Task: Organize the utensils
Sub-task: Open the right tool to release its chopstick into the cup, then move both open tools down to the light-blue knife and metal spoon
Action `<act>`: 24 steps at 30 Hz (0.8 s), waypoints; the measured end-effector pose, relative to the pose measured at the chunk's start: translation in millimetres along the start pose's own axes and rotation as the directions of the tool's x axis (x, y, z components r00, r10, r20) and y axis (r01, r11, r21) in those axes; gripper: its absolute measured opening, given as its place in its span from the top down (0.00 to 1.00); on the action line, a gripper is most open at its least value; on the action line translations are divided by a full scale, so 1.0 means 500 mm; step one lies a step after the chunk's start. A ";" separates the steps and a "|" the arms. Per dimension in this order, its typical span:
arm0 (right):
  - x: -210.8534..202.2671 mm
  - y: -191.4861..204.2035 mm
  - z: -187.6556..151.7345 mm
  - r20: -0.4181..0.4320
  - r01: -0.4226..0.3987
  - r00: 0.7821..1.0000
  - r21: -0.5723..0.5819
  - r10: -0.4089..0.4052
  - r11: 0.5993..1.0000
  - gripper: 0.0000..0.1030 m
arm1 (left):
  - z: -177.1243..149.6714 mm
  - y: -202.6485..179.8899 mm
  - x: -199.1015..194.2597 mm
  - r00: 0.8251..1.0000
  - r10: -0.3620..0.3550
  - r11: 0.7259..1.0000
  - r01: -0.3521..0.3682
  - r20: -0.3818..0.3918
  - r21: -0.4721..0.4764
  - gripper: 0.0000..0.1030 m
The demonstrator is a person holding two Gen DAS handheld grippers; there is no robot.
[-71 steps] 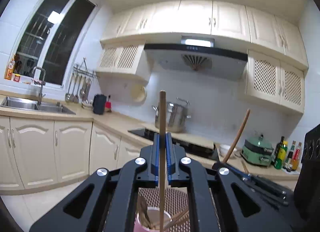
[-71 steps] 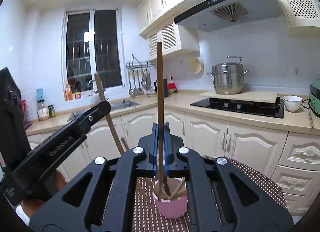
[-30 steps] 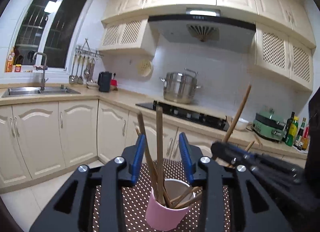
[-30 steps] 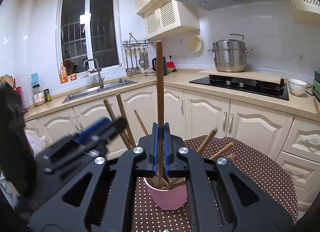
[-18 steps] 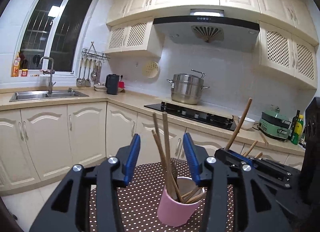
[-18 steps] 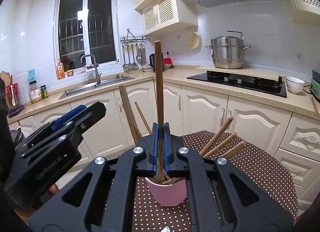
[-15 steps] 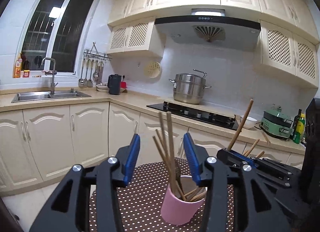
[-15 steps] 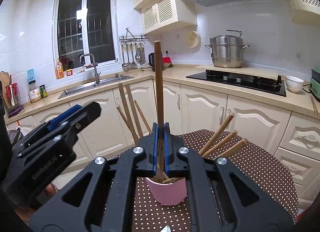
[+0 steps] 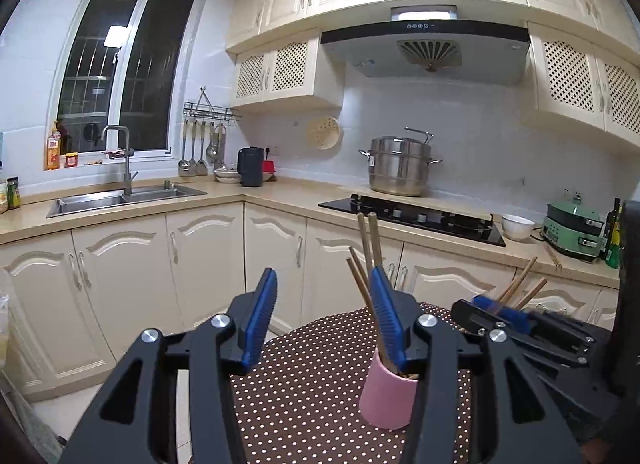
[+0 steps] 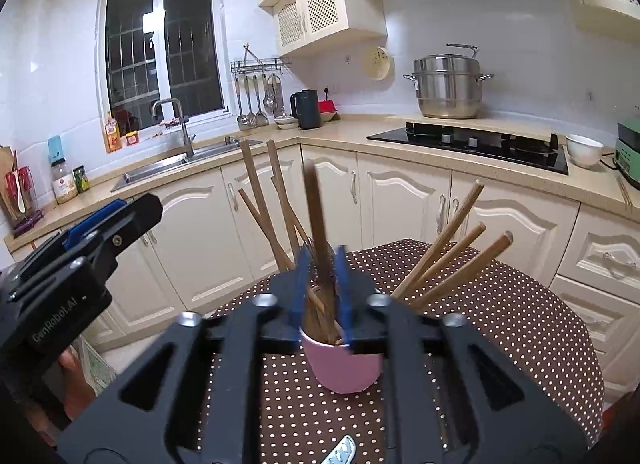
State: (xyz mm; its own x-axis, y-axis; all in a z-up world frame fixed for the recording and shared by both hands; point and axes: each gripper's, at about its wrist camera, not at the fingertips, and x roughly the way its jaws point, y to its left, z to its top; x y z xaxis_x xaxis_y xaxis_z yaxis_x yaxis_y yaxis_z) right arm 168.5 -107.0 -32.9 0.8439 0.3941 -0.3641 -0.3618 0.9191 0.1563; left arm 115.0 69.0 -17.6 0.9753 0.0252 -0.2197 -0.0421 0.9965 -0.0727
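Both wrist views sit close above the pink cup (image 9: 386,396) (image 10: 340,364), facing the stove at 1 o'clock.

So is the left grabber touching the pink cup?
Apart. The right wrist view shows the left gripper off to one side, with a clear gap between it and the pink cup.

bright indoor light, source the lit panel on the range hood (image 9: 423,13), top centre. window (image 9: 124,80) dark. strong fisheye bending, black corners. right wrist view: chopstick (image 10: 318,224) motion-blurred, centre.
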 end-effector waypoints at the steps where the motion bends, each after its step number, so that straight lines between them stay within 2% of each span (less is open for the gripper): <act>1: -0.006 0.000 0.000 0.009 -0.001 1.000 0.003 0.001 1.000 0.57 | 0.000 0.001 -0.004 1.000 0.001 1.000 -0.001 0.000 0.001 0.53; 9: -0.053 0.002 0.011 0.054 -0.011 0.998 0.008 0.010 1.000 0.55 | 0.010 -0.007 -0.050 0.999 0.012 1.000 -0.012 0.035 0.021 0.52; 15: -0.111 -0.003 0.012 0.100 -0.006 0.995 0.003 0.005 1.000 0.51 | 0.009 -0.027 -0.090 0.997 0.017 0.997 -0.021 0.071 0.068 0.45; 18: -0.139 -0.009 0.010 0.089 -0.012 0.996 -0.017 0.013 1.000 0.51 | 0.003 -0.041 -0.104 0.997 0.014 0.995 -0.021 0.073 0.094 0.41; 24: -0.192 -0.038 -0.010 0.065 0.042 0.997 -0.063 -0.038 0.997 0.50 | -0.016 -0.070 -0.119 0.999 -0.002 0.992 -0.003 0.043 0.126 0.40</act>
State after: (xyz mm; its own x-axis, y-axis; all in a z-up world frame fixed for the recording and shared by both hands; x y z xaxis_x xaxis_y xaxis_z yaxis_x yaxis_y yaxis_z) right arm 92.3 -162.1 -5.6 0.8812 0.3580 -0.3089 -0.3500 0.9331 0.0828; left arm 56.9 32.0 -9.6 0.9838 0.0264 -0.1775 -0.0175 0.9985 0.0514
